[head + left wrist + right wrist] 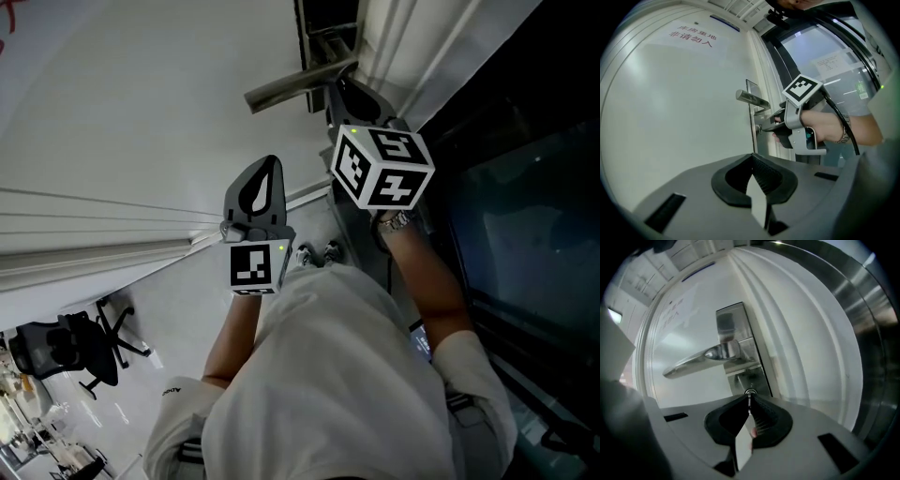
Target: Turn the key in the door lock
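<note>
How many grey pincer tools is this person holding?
2. Left grey two-jaw gripper, shut, empty, off the white door; right grey gripper pinching the small metal key in the lock.

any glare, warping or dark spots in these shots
Head view: dim, the glass on the right nearly black. Left gripper view: fisheye curves the door, black corners. Right gripper view: handle glints, key at the jaws looks soft.

An office building; black swivel chairs (89, 352) stand on a glossy floor (178, 309) at the near left; a white door (679, 108) bears a red notice (691, 36); glass wall (843, 79) on the right.
</note>
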Action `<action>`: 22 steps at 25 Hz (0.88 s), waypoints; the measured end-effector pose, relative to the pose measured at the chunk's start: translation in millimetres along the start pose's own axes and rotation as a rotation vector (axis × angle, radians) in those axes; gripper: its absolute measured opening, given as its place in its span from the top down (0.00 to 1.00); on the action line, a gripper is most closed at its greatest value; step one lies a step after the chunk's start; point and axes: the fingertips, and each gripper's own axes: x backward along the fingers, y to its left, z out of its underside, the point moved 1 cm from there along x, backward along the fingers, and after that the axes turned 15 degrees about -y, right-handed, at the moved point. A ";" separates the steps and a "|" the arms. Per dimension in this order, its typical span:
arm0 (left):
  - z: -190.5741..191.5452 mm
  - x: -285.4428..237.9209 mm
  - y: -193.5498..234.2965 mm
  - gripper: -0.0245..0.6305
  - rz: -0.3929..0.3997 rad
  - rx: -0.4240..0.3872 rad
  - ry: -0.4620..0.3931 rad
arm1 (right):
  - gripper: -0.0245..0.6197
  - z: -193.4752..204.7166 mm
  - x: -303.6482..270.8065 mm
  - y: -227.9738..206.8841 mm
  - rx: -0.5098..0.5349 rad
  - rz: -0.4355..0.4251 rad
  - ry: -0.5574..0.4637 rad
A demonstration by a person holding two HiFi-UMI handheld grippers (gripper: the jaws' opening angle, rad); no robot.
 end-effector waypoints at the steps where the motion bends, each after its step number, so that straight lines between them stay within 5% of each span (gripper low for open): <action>1: 0.4 0.2 -0.9 0.95 0.002 -0.001 0.002 | 0.94 0.0 0.3 -1.2 -0.075 0.005 -0.003; 6: 1.7 2.5 3.4 0.95 -0.013 -0.007 0.012 | 0.94 0.5 0.7 -4.2 -0.318 0.028 -0.019; 11: 3.7 3.7 5.2 0.95 -0.024 -0.010 0.016 | 0.94 2.1 0.2 -5.6 -0.442 0.050 -0.023; 18: 6.6 4.1 0.7 0.95 -0.023 -0.007 0.019 | 0.93 8.4 0.9 -1.6 -0.278 -0.063 0.031; 22: 5.8 3.1 -2.5 0.95 -0.018 0.004 0.012 | 0.83 5.7 7.7 2.3 -0.106 -0.132 0.043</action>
